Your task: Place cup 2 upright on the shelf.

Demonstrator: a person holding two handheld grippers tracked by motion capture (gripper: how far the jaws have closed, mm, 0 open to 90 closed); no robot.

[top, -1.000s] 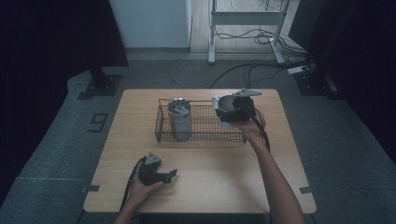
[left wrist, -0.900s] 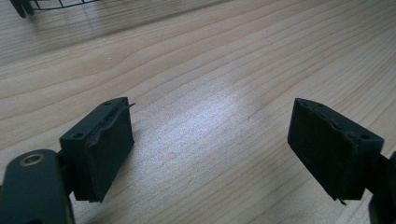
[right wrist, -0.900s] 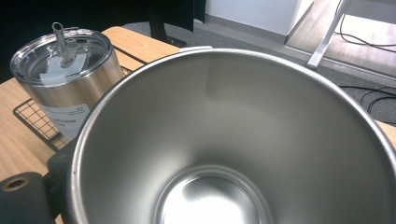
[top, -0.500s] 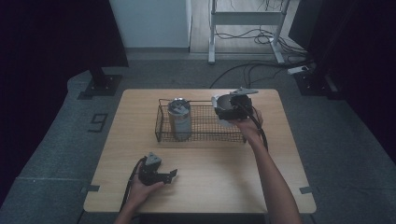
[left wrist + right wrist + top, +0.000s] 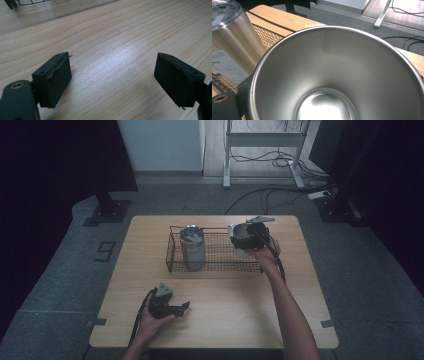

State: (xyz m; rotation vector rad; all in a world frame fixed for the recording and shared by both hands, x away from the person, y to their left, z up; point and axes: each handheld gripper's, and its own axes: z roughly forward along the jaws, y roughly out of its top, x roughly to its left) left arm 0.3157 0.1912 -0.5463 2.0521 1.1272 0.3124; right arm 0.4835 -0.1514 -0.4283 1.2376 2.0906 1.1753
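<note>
The right hand-held gripper (image 5: pixel 246 240) reaches forward on an outstretched forearm to the right end of the wire basket (image 5: pixel 215 268), grasping a steel bowl (image 5: pixel 342 75) by its rim; the bowl seems to hang over that end of the basket, though the high view is dim. Inside the basket's left end stands a lidded steel tumbler (image 5: pixel 191 246), near the bowl. Well in front of the basket, the left hand-held gripper (image 5: pixel 112 82) rests low over the bare counter (image 5: pixel 105 32), released and holding nothing. The bowl hides the right jaws almost wholly
</note>
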